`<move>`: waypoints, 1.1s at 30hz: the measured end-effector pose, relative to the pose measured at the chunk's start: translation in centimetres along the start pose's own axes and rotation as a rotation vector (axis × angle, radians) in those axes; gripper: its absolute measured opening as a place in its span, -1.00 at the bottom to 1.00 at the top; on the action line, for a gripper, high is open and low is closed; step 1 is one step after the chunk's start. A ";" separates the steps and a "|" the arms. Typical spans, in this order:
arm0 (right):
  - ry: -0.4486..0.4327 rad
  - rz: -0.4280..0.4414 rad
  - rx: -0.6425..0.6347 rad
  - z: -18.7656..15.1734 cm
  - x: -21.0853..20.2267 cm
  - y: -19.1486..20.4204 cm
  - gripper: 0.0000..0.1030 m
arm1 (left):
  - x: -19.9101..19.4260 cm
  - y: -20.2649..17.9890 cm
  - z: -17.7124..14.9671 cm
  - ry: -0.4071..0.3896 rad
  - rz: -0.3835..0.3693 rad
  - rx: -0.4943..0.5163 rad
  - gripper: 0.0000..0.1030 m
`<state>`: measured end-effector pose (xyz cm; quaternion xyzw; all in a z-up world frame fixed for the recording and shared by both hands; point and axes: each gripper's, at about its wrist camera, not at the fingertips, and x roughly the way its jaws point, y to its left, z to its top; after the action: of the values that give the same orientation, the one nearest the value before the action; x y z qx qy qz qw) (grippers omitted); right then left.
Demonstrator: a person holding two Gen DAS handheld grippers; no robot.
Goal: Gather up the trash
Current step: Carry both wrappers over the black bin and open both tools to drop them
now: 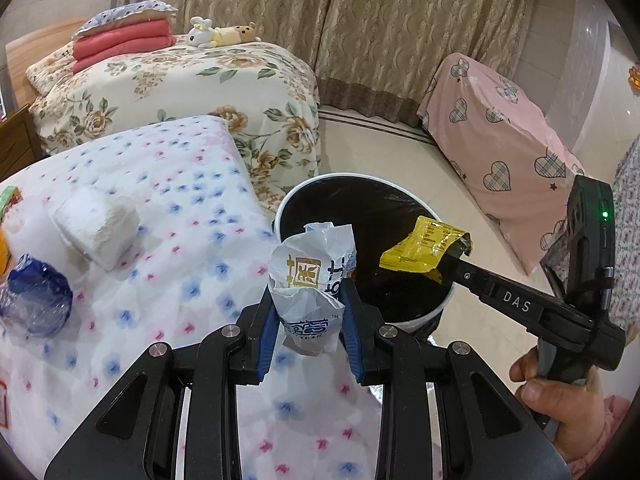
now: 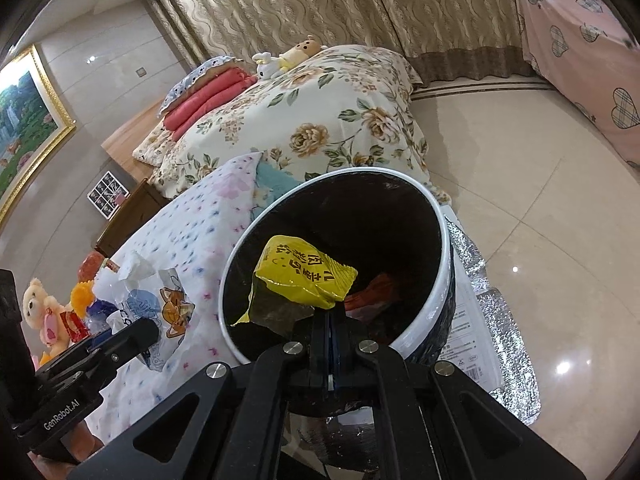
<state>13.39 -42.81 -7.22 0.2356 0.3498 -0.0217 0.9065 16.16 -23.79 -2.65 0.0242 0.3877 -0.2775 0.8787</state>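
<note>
Right wrist view: we are holding the yellow snack wrapper (image 2: 306, 276) clenched in the right tool (image 2: 330, 322), already over the mouth of the trash bin (image 2: 438, 216). Our left tool (image 1: 309, 300) is gripping the crumpled white packet (image 1: 310, 276) above the bed (image 1: 160, 184), just beside the bin's rim, so the right one is nearer to dropping.

A bedroom with a glossy beige tiled floor (image 2: 520, 168) reflecting ceiling lights. Patterned gold-beige curtains (image 1: 360, 20) cover the far wall. A bed with a floral quilt (image 1: 192, 88) holds folded red blankets (image 1: 120, 46) and a soft toy (image 1: 220, 34). A gold-framed landscape painting (image 2: 24, 120) hangs on the grey wall.
</note>
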 end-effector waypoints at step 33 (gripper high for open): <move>0.005 0.032 -0.002 0.6 -0.3 1.8 0.23 | -1.2 3.2 -1.7 0.010 0.041 -0.110 0.25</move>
<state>13.88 -41.49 -5.92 0.2400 0.3483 -0.0064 0.9061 15.98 -20.10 -3.62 -0.0146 0.4062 -0.2376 0.8822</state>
